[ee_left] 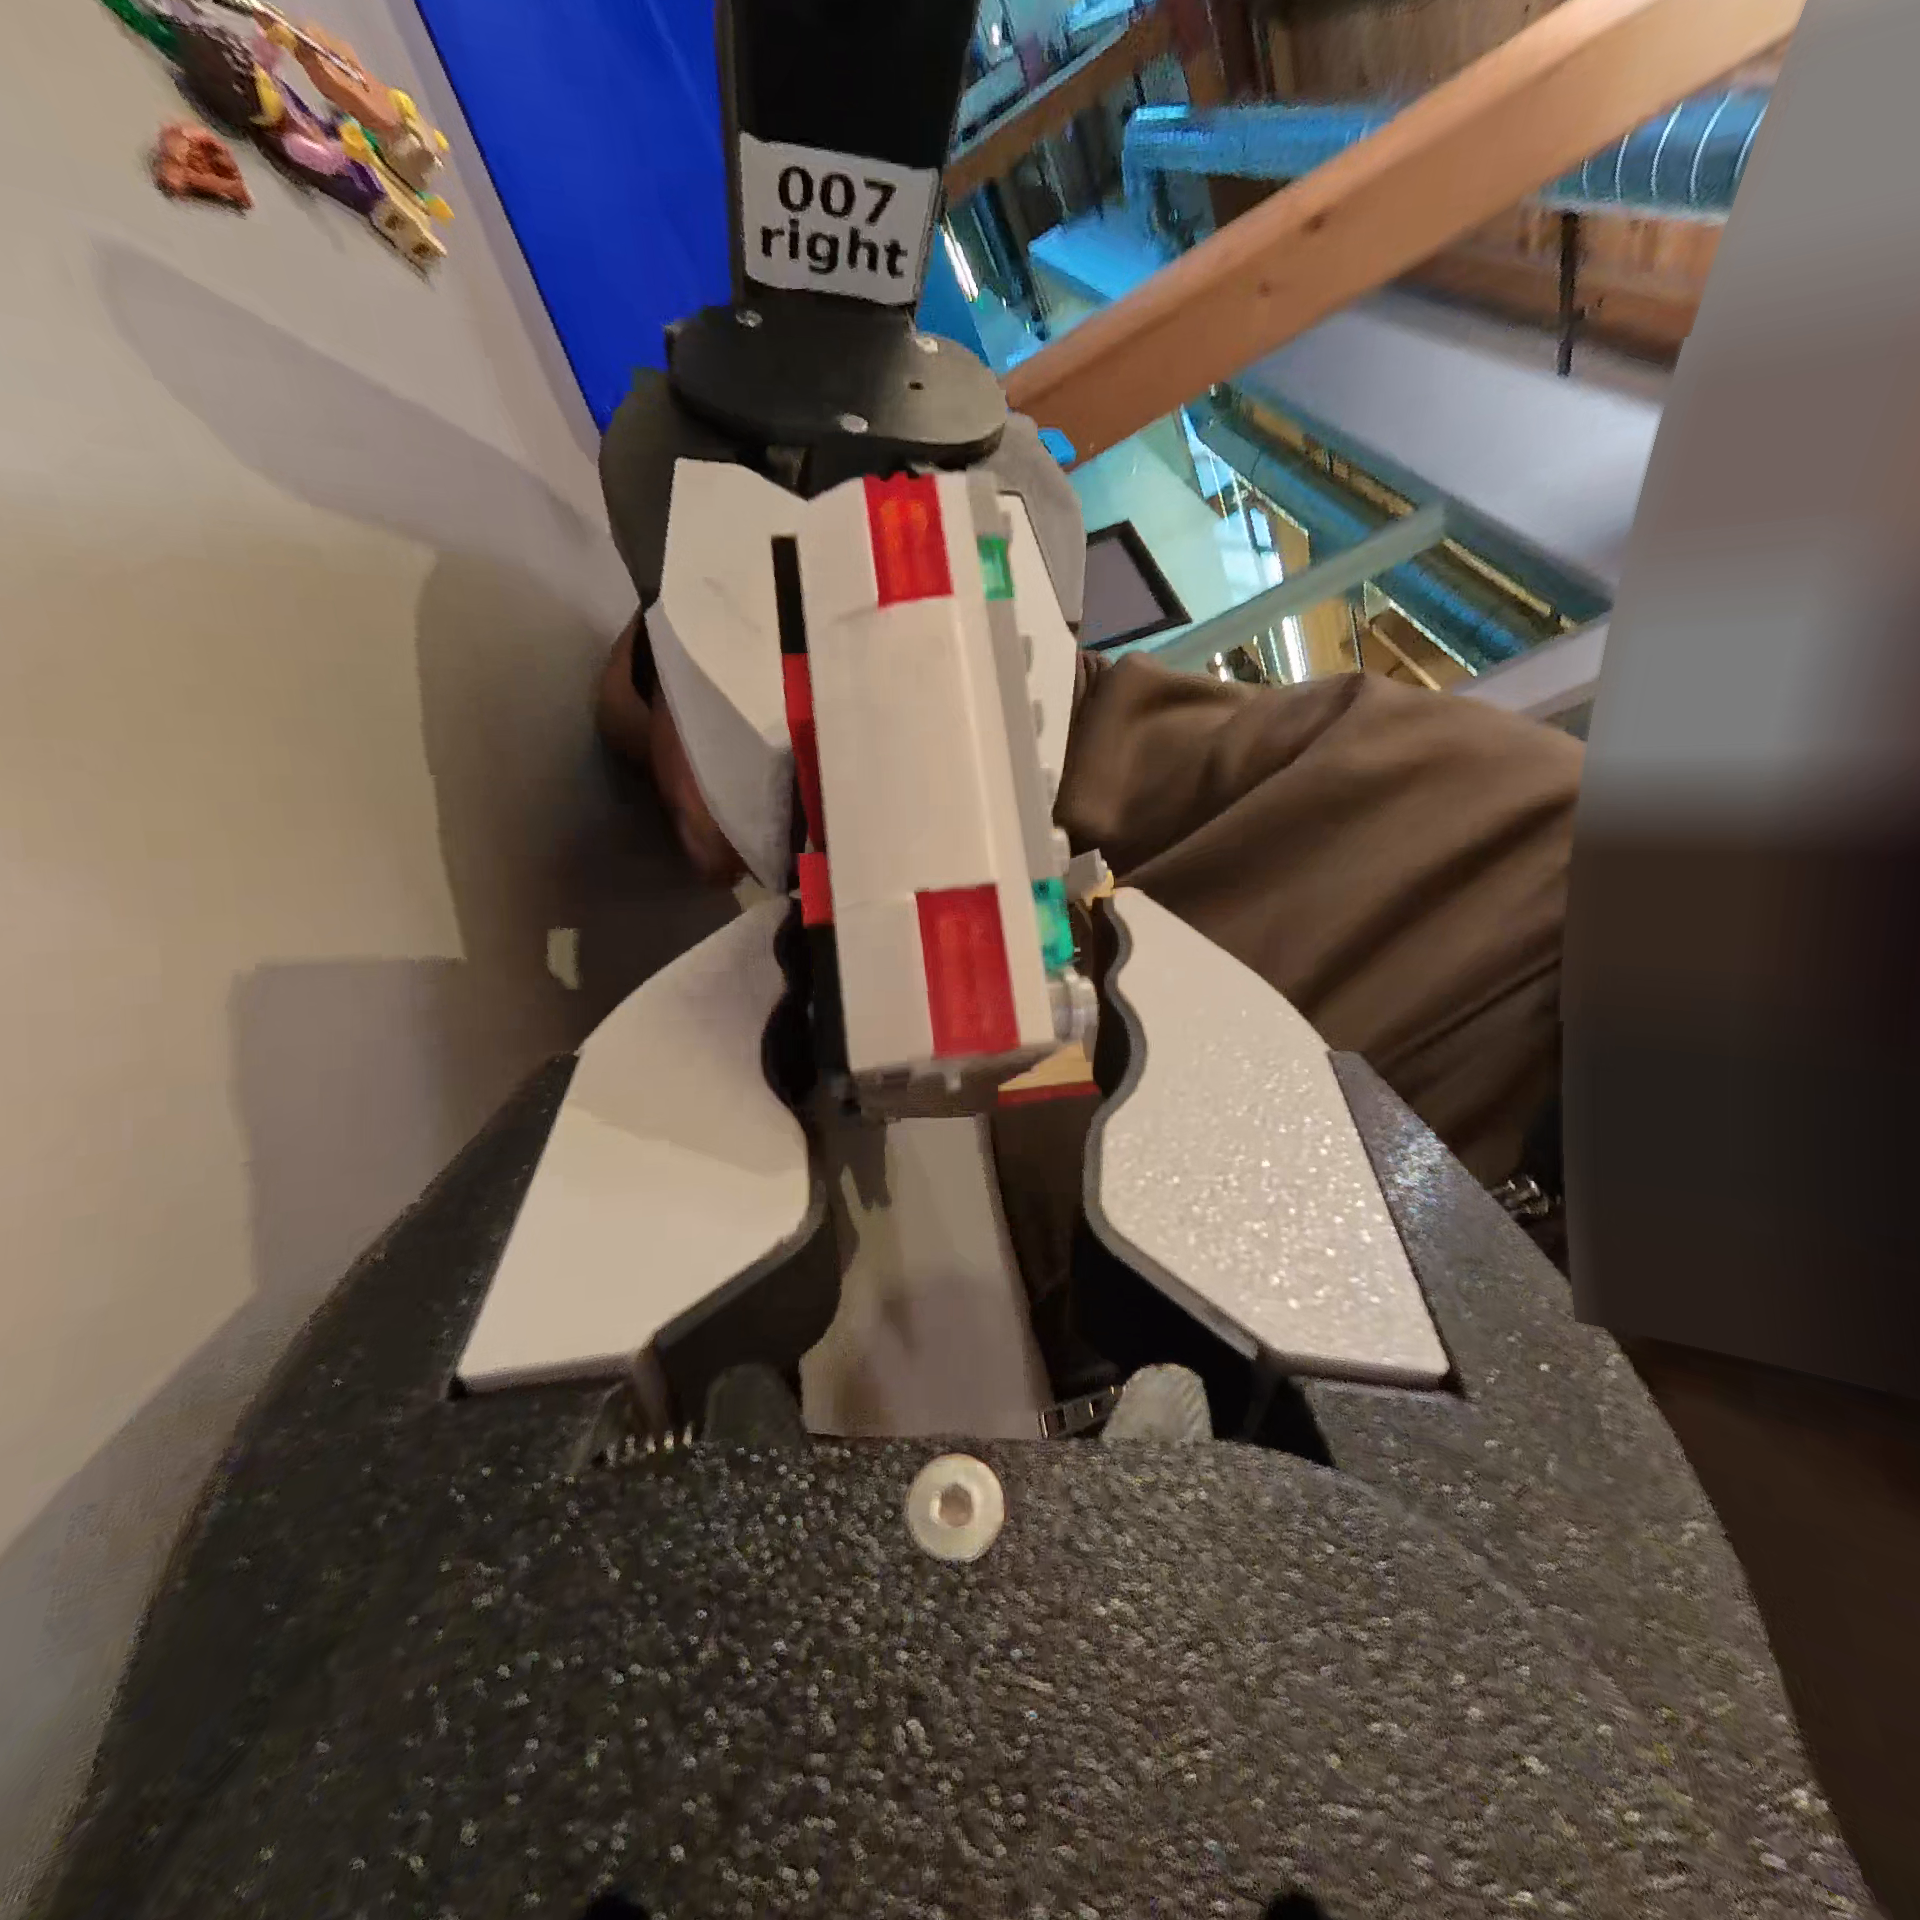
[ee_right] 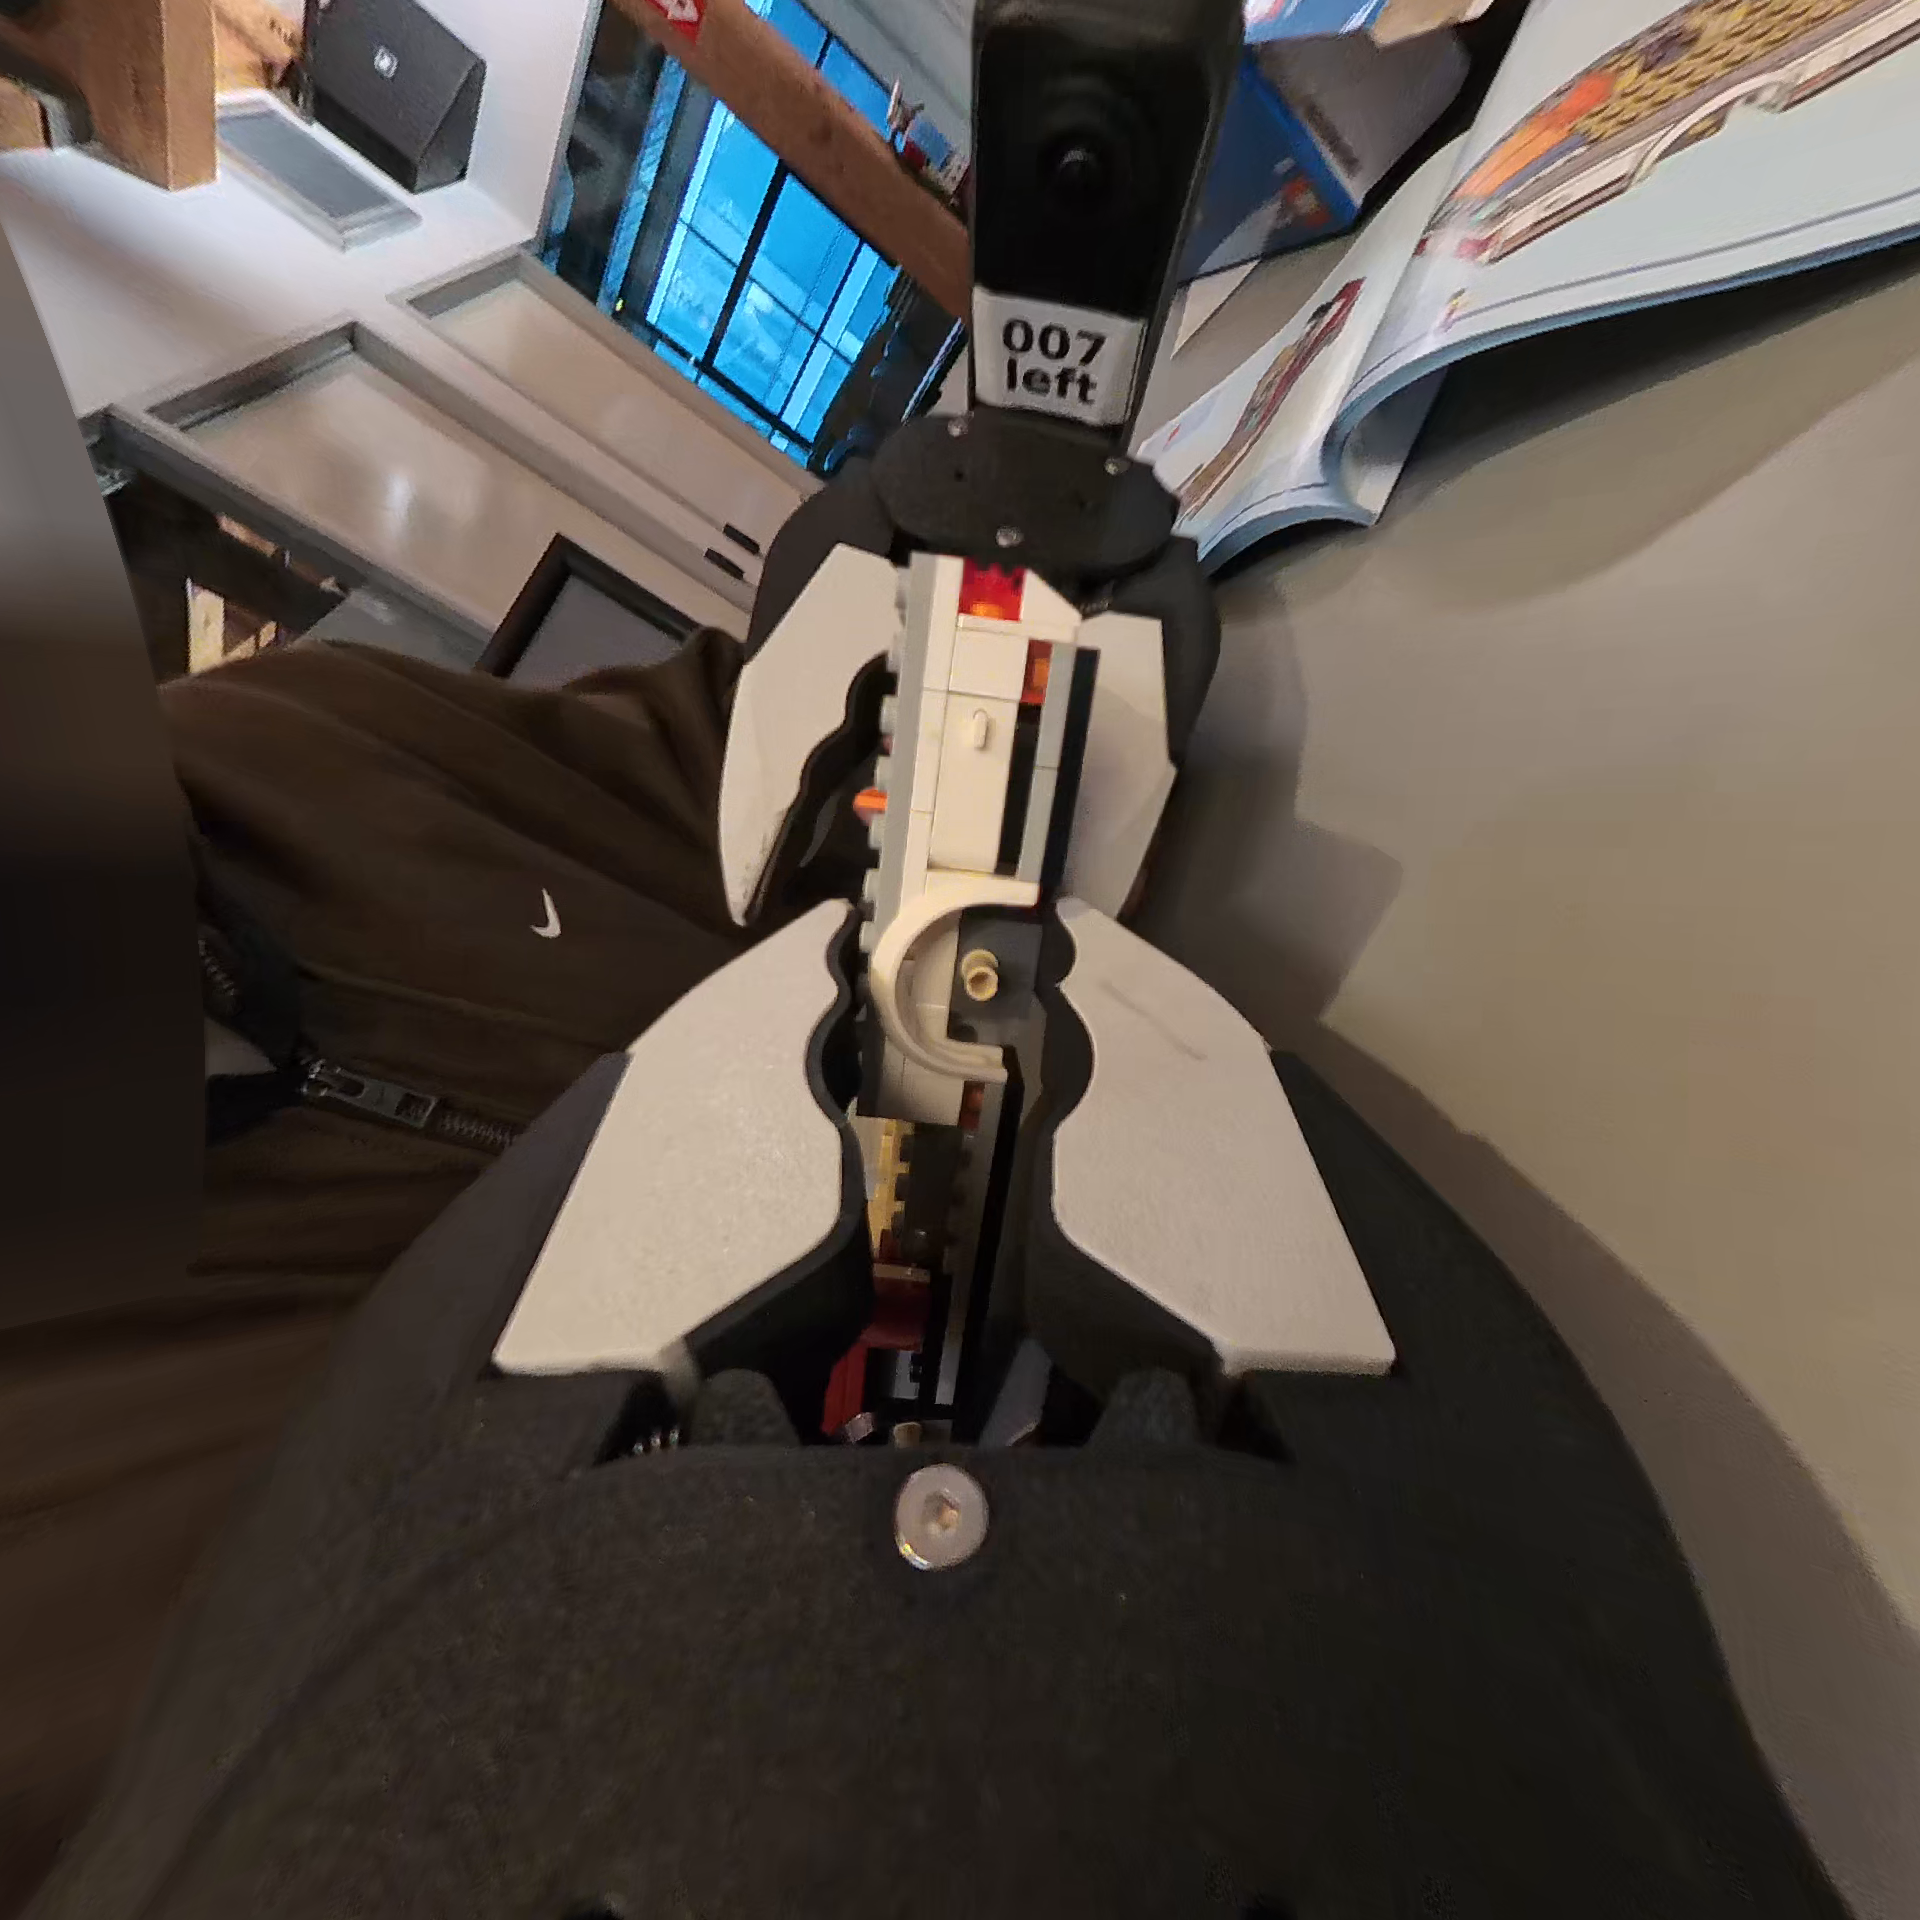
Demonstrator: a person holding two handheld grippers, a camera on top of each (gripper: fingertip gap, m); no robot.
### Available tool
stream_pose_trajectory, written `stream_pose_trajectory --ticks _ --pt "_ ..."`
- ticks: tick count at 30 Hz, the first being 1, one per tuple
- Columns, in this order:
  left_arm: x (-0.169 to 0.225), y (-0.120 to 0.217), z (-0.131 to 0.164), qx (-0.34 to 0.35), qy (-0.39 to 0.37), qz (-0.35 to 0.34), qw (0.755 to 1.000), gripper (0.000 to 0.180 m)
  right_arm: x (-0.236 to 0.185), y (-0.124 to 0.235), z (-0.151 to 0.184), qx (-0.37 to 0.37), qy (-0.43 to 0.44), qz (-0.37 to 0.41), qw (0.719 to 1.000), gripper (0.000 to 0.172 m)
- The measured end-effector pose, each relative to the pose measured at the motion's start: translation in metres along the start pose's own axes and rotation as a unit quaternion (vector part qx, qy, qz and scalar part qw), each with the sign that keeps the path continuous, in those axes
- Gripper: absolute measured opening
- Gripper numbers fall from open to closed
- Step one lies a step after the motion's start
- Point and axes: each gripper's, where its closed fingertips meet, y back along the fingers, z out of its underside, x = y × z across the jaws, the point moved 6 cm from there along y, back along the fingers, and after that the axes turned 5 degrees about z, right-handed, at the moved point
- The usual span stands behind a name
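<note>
The brick model (ee_left: 914,790) – white with red patches – hangs in the air between two facing tools. The right hand-held gripper (ee_right: 951,971) clamps one end, pads pressed to both sides. The left hand-held gripper (ee_left: 945,966) stands wider around the other end, gaps showing beside the model. An open booklet (ee_right: 1558,208) lies on the desk (ee_right: 1610,727) – loose bricks (ee_left: 312,135) farther off
</note>
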Motion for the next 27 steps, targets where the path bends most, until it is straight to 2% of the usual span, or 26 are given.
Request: stream_pose_trajectory --ticks 8,14,17,22,25,27 --pt "-0.007 -0.007 -0.006 0.075 0.025 -0.016 0.997 0.035 0.003 0.004 -0.012 0.079 -0.018 0.01 0.997 0.031" --pt "-0.012 -0.007 -0.016 0.108 0.014 -0.045 0.993 0.034 0.01 0.009 -0.019 0.116 -0.035 0.022 0.992 0.031" --pt "-0.016 -0.005 -0.017 0.117 0.031 -0.056 0.991 0.033 0.013 0.015 -0.025 0.124 -0.03 0.051 0.991 0.037" --pt "-0.021 0.0 -0.02 0.143 0.049 -0.066 0.986 0.034 0.014 0.029 -0.04 0.123 0.046 0.158 0.979 0.049" --pt "-0.022 0.002 -0.021 0.15 0.051 -0.068 0.985 0.033 0.012 0.03 -0.048 0.093 0.121 0.23 0.961 0.05" --pt "-0.022 0.002 -0.021 0.151 0.05 -0.069 0.985 0.033 0.012 0.026 -0.051 0.064 0.148 0.247 0.956 0.05"
